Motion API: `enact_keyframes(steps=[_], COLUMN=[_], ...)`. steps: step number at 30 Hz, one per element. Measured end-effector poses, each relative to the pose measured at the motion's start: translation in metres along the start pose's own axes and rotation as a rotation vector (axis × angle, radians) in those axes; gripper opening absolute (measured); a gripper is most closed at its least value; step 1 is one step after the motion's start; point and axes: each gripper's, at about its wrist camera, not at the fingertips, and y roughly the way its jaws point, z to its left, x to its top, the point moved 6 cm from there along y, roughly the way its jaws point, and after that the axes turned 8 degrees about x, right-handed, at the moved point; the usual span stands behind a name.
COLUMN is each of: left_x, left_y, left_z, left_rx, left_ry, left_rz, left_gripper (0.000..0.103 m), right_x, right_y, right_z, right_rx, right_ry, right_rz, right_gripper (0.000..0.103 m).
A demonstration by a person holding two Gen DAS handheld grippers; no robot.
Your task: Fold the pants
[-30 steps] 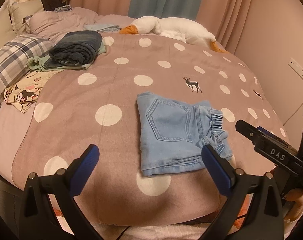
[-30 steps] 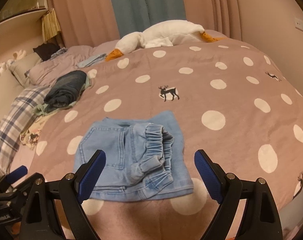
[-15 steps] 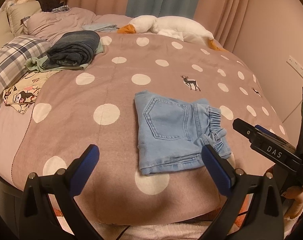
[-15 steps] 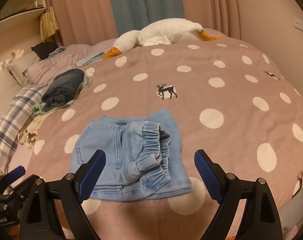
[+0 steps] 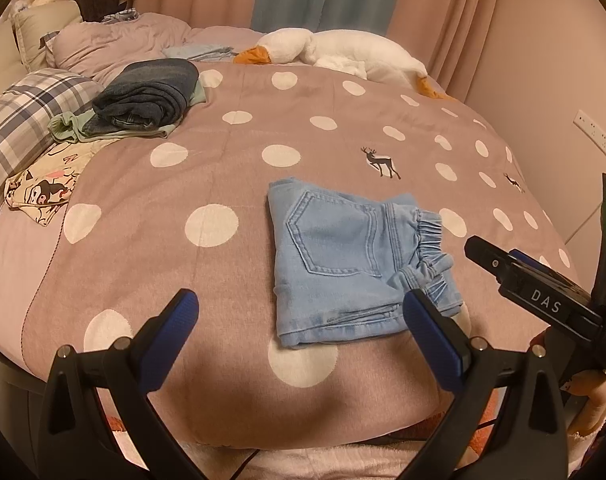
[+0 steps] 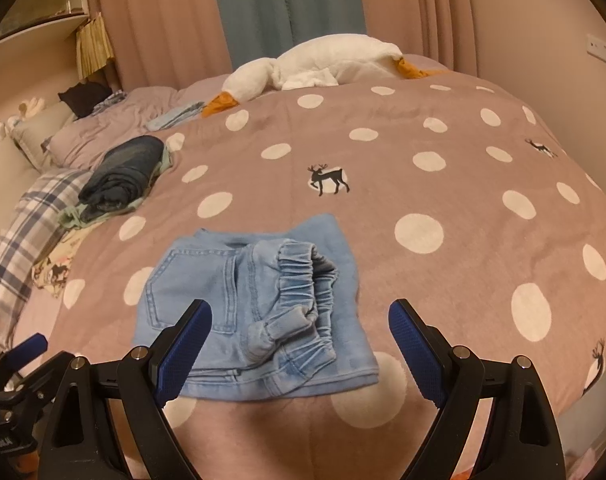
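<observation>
Light blue denim pants (image 5: 343, 256) lie folded into a compact square on the polka-dot bedspread (image 5: 207, 184), back pocket up and elastic waistband bunched at the right. They also show in the right wrist view (image 6: 255, 304). My left gripper (image 5: 299, 328) is open and empty, held back at the bed's near edge just short of the pants. My right gripper (image 6: 301, 340) is open and empty, with its jaws either side of the pants' near edge, above them. The right gripper's body (image 5: 543, 296) shows at the right of the left wrist view.
A stack of folded dark jeans and green clothes (image 5: 143, 100) sits at the far left by a plaid pillow (image 5: 19, 120). A printed cream garment (image 5: 43, 188) lies beside it. A white goose plush (image 5: 343, 52) lies at the head. A wall (image 5: 563, 80) runs along the right.
Both grippers have drawn back slightly from the bed and the view has shifted a little. The pants have not moved. Both grippers stay open.
</observation>
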Motion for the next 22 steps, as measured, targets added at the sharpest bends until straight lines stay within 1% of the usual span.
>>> enact_keyframes(steps=[8,22], left_x=[-0.0009,0.0017], left_y=[0.0014,-0.0016], left_z=[0.0,-0.0008], left_rx=[0.004,-0.001], left_ry=[0.003,0.015], left_rz=[0.005,-0.009], left_gripper=[0.102,0.102], right_x=[-0.0002,-0.0008], right_y=[0.0007,0.0014], right_z=[-0.0004,-0.0019], right_rx=[-0.002,-0.007], right_ry=[0.0,0.002], right_rz=[0.001,0.003], right_gripper=[0.09,0.09])
